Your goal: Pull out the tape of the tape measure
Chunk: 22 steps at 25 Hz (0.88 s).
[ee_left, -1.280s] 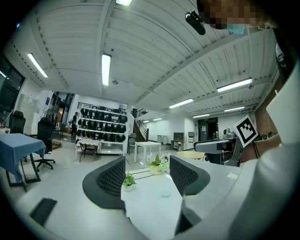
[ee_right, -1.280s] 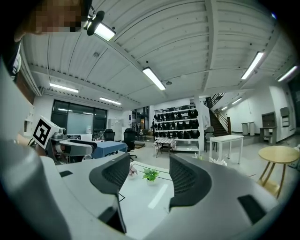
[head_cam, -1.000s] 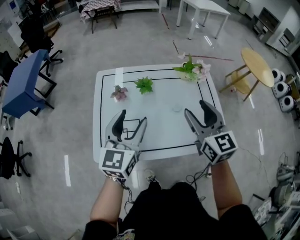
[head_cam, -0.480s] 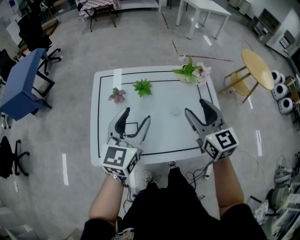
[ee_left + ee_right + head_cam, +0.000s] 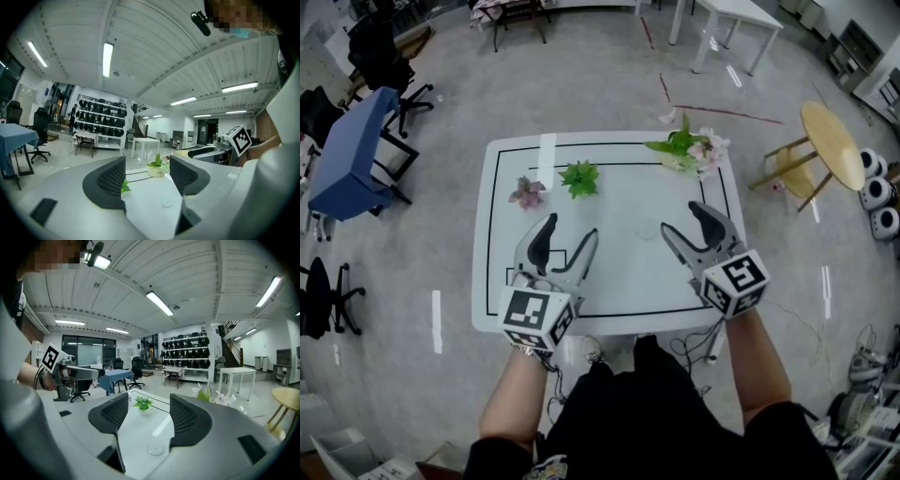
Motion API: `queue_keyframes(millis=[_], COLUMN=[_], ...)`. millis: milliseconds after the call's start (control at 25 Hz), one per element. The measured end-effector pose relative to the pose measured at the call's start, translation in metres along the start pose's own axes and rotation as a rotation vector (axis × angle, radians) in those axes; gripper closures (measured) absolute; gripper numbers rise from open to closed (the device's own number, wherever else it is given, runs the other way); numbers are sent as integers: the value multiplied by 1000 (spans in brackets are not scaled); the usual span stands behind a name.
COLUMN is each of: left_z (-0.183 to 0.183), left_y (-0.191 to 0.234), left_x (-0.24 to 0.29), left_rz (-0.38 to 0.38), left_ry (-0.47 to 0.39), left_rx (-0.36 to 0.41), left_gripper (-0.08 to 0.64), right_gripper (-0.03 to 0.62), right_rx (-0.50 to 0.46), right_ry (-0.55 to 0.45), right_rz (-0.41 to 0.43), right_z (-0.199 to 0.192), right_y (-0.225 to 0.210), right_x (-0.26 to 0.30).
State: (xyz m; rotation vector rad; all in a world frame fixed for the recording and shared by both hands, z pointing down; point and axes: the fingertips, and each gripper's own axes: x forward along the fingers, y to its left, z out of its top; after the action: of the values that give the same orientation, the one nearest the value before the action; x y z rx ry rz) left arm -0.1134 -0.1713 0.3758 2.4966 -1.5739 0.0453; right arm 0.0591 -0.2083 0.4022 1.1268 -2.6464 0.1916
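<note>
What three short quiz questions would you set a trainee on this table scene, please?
1. True or false: the left gripper grips a plant.
2. How many plants stand on the white table?
3. The small clear disc lies nearest: A the right gripper; B the left gripper; C the table's far left corner.
Key: 1 false, its jaws stand apart and empty. 2 three: pink-leaved plant, green plant, flowering plant. 3 A.

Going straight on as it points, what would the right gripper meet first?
Likely the white tabletop near the pale round disc, green plant beyond; depth unclear. Its fingers have just opened wider, nothing between them.
</note>
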Motion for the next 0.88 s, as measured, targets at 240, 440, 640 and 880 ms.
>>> queue_keyframes(millis=[240, 440, 640, 880], left_z=[-16, -31, -45, -64], left_y=[-12, -15, -16, -11], left_x=[24, 41, 53, 62], left_rz=[25, 43, 66, 98], left_ry=[41, 70, 95, 122], left_rx=[-12, -19, -35, -60], left_gripper=[282, 282, 282, 282], right_gripper=[318, 310, 305, 305], right_rx=[-5, -23, -32, -40], right_ry=[51, 98, 150, 202], right_rz=[84, 154, 216, 279], right_z=[-29, -54, -80, -107], right_y=[-17, -25, -29, -28], right_x=[16, 33, 47, 64])
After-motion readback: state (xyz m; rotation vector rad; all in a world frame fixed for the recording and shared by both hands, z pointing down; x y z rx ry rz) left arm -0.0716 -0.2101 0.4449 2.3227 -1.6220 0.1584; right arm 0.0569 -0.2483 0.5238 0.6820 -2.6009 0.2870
